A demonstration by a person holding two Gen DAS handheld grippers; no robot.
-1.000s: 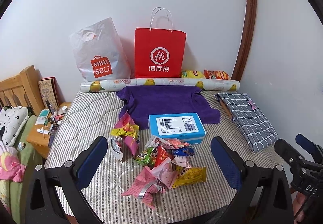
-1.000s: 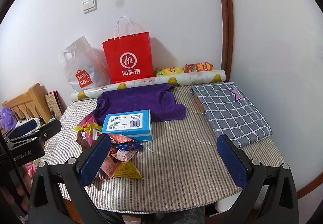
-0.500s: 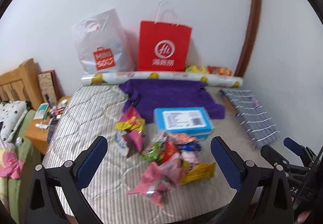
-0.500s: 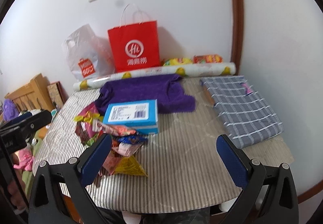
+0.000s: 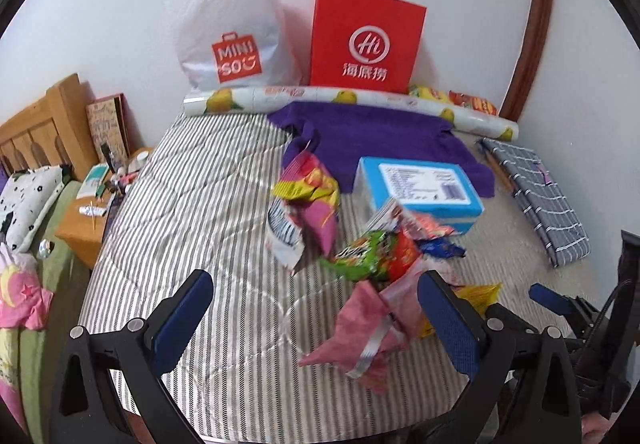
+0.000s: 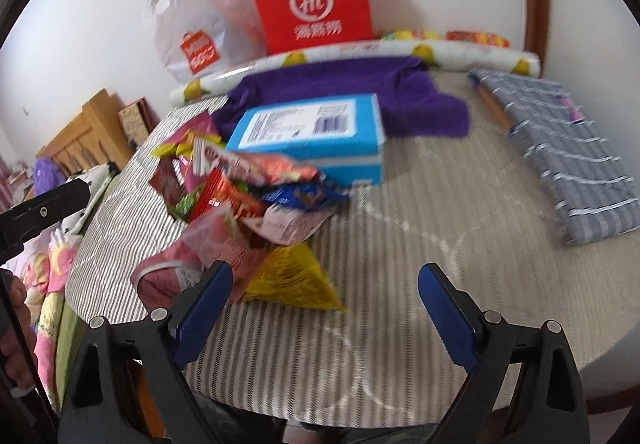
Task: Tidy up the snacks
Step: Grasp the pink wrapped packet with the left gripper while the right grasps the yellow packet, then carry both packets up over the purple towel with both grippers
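While both grippers hang over the near edge of the striped mattress (image 5: pixel 192 203), the snack pile (image 5: pixel 376 252) sits at centre and centre right of the left wrist view, a loose heap running roughly from the upper middle toward the lower right. Its pink packet (image 5: pixel 360 328) lies with its long axis slanting from lower left to upper right, its end toward the bottom of the frame. In the right wrist view the yellow packet (image 6: pixel 292 276) sits at lower centre like a flat triangle, its peak pointing up the frame toward the blue box (image 6: pixel 316 131) just behind the heap. The left gripper (image 5: pixel 316 320) stands wide apart with nothing between its blue pads; the pink packet shows in the gap but lies on the bed beneath. The right gripper (image 6: pixel 324 304) is also spread wide, its jaws closing, and holds nothing; the yellow packet lies on the bed beyond its left pad. Motion blur smears the wrappers in both views, so their printing cannot be read and several packets overlap too much to tell apart. At the upper centre a red paper bag (image 5: pixel 366 43) has its handles cut off in the right wrist view, and a purple cloth (image 5: pixel 380 135) is partly covered by the box.
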